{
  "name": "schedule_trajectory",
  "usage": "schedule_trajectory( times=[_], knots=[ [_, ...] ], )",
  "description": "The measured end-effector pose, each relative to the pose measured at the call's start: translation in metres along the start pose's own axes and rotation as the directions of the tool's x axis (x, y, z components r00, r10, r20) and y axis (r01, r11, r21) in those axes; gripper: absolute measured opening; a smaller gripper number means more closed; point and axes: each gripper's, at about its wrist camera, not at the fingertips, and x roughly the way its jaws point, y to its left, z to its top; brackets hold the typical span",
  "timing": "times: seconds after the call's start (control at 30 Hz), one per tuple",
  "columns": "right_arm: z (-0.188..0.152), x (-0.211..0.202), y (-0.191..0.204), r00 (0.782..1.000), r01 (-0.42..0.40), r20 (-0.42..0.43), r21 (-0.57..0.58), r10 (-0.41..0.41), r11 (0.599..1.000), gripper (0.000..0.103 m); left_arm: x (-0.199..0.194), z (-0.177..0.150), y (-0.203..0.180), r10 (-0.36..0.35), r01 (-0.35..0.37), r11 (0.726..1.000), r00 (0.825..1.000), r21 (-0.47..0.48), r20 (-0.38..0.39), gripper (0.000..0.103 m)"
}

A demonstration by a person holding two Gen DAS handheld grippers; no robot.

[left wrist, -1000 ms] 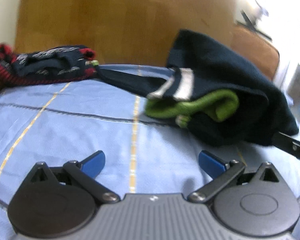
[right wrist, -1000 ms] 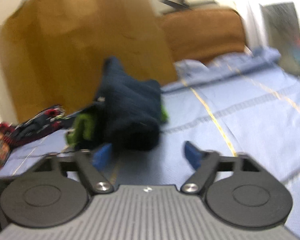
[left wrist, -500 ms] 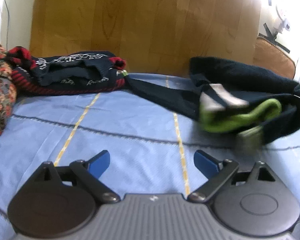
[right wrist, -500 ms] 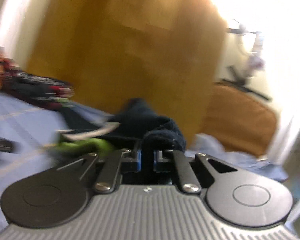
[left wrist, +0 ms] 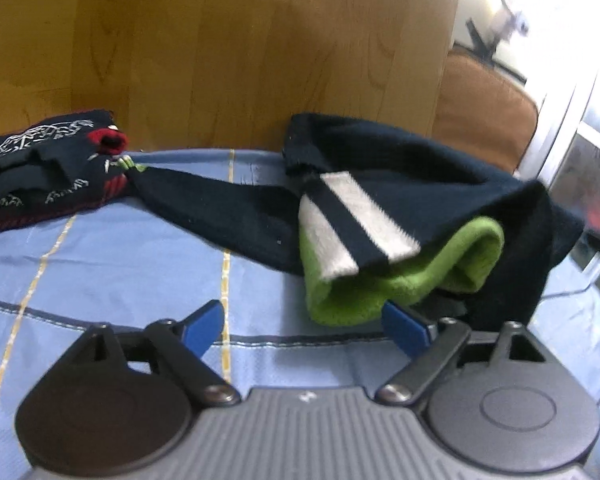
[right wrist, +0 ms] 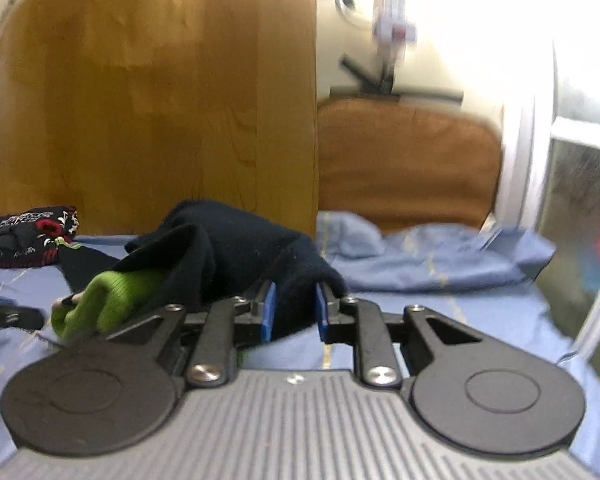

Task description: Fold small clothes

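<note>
The right gripper (right wrist: 293, 312) pinches a fold of the dark navy knit garment with green cuff (left wrist: 400, 216), lifting it off the blue striped bedsheet (left wrist: 100, 264), likely to fold it over; the left gripper (left wrist: 306, 324) hovers spread, ready to help

Navy sweater (left wrist: 412, 184): white stripes, lime-green cuff. Bedsheet (left wrist: 100, 248): light blue, yellow lines. Folded garment (left wrist: 48, 160): navy-red, white pattern.
</note>
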Motion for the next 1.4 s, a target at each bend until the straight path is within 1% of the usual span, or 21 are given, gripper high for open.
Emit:
schedule_trajectory(
  times=[0.07,0.13,0.17,0.23,0.27,0.3,0.33,0.43,0.5,0.53,0.57,0.7,0.77,0.93,1.03,1.13,1.17,1.2,1.27,1.33,1.4],
  knots=[
    [-0.005,-0.029,0.006,0.990,-0.092,0.104,-0.023,0.094,0.996,0.042,0.013,0.002,0.000,0.011,-0.011,1.000,1.000,0.004,-0.029,0.075],
    [-0.007,-0.039,0.016,0.979,-0.159,0.120,-0.068,0.166,0.985,0.042,0.019,0.006,0.005,0.002,-0.003,1.000,0.998,-0.017,-0.058,0.062],
    [-0.007,-0.038,0.023,0.970,-0.214,0.104,-0.083,0.222,0.973,0.042,0.024,0.010,0.010,-0.016,0.013,0.999,0.997,-0.044,-0.076,0.057],
    [-0.007,-0.026,0.041,0.949,-0.305,0.048,-0.103,0.311,0.947,0.042,0.030,0.017,0.017,-0.051,0.043,0.995,0.994,-0.089,-0.098,0.036],
    [-0.007,-0.018,0.050,0.944,-0.326,0.023,-0.113,0.330,0.939,0.042,0.033,0.020,0.019,-0.072,0.061,0.992,0.992,-0.108,-0.103,0.029],
    [-0.008,-0.008,0.060,0.939,-0.340,0.002,-0.123,0.343,0.932,0.042,0.035,0.022,0.019,-0.088,0.075,0.990,0.991,-0.119,-0.104,0.014],
    [-0.010,0.006,0.069,0.938,-0.346,-0.021,-0.135,0.346,0.929,0.042,0.037,0.025,0.019,-0.100,0.086,0.988,0.989,-0.128,-0.107,0.007],
    [-0.015,0.055,0.085,0.953,-0.300,-0.085,-0.142,0.290,0.943,0.043,0.033,0.031,0.016,-0.063,0.054,0.989,0.996,-0.134,-0.064,0.006],
    [-0.013,0.079,0.090,0.952,-0.300,-0.104,-0.113,0.289,0.947,0.042,0.018,0.040,0.018,-0.052,0.051,0.987,0.999,-0.152,-0.001,0.006],
    [-0.010,0.090,0.091,0.951,-0.300,-0.112,-0.101,0.289,0.949,0.038,0.008,0.046,0.020,-0.060,0.064,0.984,0.998,-0.165,0.032,0.006],
    [-0.008,0.095,0.091,0.953,-0.293,-0.113,-0.096,0.282,0.951,0.014,-0.005,0.052,0.022,-0.065,0.076,0.982,0.996,-0.173,0.065,0.006],
    [0.017,0.078,0.066,0.945,-0.324,-0.047,0.018,0.324,0.946,0.013,-0.059,0.075,0.024,-0.131,0.167,0.966,0.974,-0.195,0.185,0.006],
    [0.038,0.056,0.050,0.923,-0.385,0.005,0.081,0.386,0.919,0.013,-0.094,0.084,0.020,-0.168,0.220,0.958,0.951,-0.184,0.260,0.006],
    [0.090,-0.015,0.021,0.843,-0.532,0.145,0.087,0.518,0.842,0.013,-0.181,0.097,-0.009,-0.252,0.320,0.944,0.862,-0.086,0.441,0.006],
    [0.123,-0.037,0.009,0.794,-0.594,0.231,0.094,0.563,0.799,0.013,-0.228,0.096,-0.025,-0.275,0.339,0.940,0.799,-0.024,0.535,0.006],
    [0.142,-0.044,-0.001,0.725,-0.671,0.307,0.113,0.617,0.732,0.013,-0.263,0.087,-0.031,-0.282,0.339,0.940,0.736,0.024,0.615,0.006],
    [0.143,-0.048,0.003,0.712,-0.680,0.323,0.097,0.623,0.727,0.013,-0.273,0.081,-0.034,-0.273,0.321,0.946,0.723,0.040,0.635,0.006],
    [0.141,-0.052,0.008,0.710,-0.676,0.332,0.076,0.621,0.733,0.013,-0.277,0.077,-0.037,-0.254,0.294,0.955,0.726,0.046,0.639,0.006],
    [0.131,-0.044,0.024,0.719,-0.668,0.304,0.057,0.625,0.742,0.013,-0.270,0.069,-0.042,-0.189,0.210,0.977,0.762,0.039,0.619,0.006],
    [0.116,-0.030,0.037,0.738,-0.656,0.251,0.052,0.626,0.753,0.013,-0.246,0.064,-0.038,-0.090,0.106,0.994,0.817,0.004,0.570,0.010],
    [0.099,-0.011,0.050,0.763,-0.639,0.181,0.064,0.620,0.767,0.013,-0.217,0.059,-0.028,-0.026,0.042,0.999,0.877,-0.022,0.480,0.014]
  ],
)
